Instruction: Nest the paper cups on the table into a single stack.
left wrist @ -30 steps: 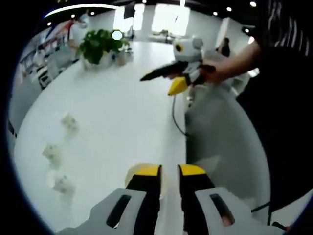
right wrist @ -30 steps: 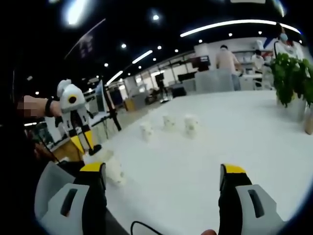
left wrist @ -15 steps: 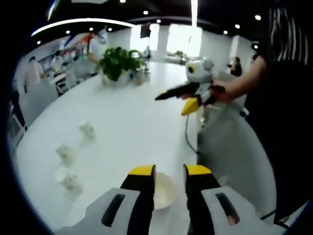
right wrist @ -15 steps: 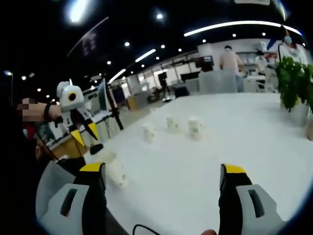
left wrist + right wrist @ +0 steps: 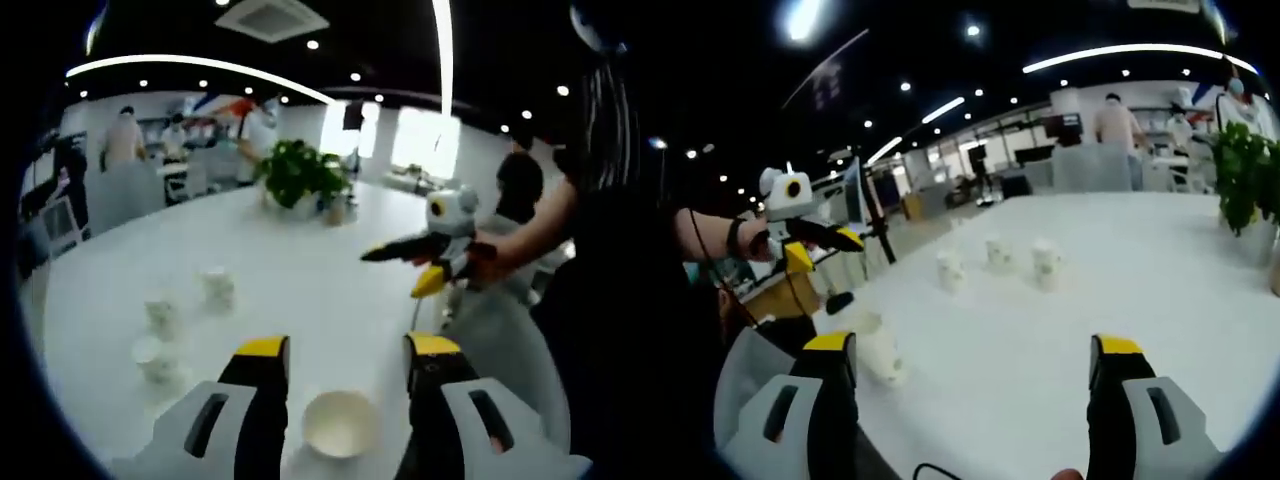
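Paper cups stand scattered on a broad white table (image 5: pixel 300 270), all small, white and blurred. In the left gripper view, the nearest cup (image 5: pixel 340 423) sits upright between the two yellow-tipped jaws of the left gripper (image 5: pixel 350 352), its round open mouth showing; whether the jaws touch it cannot be told, and they stand parted with the cup in the gap. Three more cups (image 5: pixel 162 315) cluster to the left of that gripper, well apart from the near cup. In the right gripper view those three cups (image 5: pixel 998 254) stand in a loose row mid-table, and the near cup (image 5: pixel 878 348) sits just beside the left jaw of the right gripper (image 5: pixel 975 352), whose jaws are spread wide with nothing between them. A potted green plant (image 5: pixel 300 175) stands at the far end of the table. People (image 5: pixel 1122 125) stand beyond the table in the bright office.
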A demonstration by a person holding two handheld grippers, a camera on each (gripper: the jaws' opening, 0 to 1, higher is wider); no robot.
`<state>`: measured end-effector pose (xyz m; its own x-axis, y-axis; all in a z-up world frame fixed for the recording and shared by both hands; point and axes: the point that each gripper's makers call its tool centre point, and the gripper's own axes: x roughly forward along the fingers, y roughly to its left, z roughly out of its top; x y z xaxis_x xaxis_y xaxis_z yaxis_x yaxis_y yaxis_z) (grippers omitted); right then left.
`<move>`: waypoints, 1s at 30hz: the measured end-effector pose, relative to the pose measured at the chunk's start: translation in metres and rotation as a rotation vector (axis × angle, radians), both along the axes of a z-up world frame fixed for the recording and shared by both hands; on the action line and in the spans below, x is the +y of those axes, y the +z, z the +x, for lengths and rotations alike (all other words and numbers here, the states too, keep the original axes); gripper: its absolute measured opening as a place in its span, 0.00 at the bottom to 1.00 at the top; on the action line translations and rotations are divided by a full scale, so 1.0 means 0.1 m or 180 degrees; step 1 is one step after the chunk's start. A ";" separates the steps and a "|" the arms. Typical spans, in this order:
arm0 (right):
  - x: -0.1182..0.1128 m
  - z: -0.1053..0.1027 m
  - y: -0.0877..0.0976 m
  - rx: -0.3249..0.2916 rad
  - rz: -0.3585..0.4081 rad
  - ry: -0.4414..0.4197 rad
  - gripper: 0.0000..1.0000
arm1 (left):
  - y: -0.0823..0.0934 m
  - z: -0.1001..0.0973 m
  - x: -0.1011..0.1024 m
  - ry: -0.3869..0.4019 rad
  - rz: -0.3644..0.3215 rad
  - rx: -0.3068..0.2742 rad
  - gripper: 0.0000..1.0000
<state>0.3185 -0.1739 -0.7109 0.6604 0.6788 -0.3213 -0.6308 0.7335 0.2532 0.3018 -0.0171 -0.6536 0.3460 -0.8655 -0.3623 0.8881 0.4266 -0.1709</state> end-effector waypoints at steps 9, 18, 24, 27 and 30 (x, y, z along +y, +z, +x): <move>0.10 -0.01 0.03 -0.0014 -0.0035 0.0060 0.95 | 0.03 0.06 0.26 0.0263 -0.0017 -0.0116 0.59; 0.14 0.00 0.03 0.0007 -0.0024 0.0039 0.95 | 0.00 0.07 0.52 0.0529 -0.0079 -0.0078 0.75; 0.16 0.01 0.06 -0.0010 -0.0064 0.0075 0.95 | 0.03 0.11 0.66 0.0732 -0.0196 -0.0138 0.83; 0.15 0.05 0.08 -0.0032 -0.0097 0.0072 0.95 | 0.04 0.14 0.74 0.0844 -0.0206 -0.0169 0.88; 0.12 0.09 0.11 -0.0041 -0.0075 0.0035 0.95 | 0.03 0.16 0.81 0.0896 -0.0234 -0.0187 0.91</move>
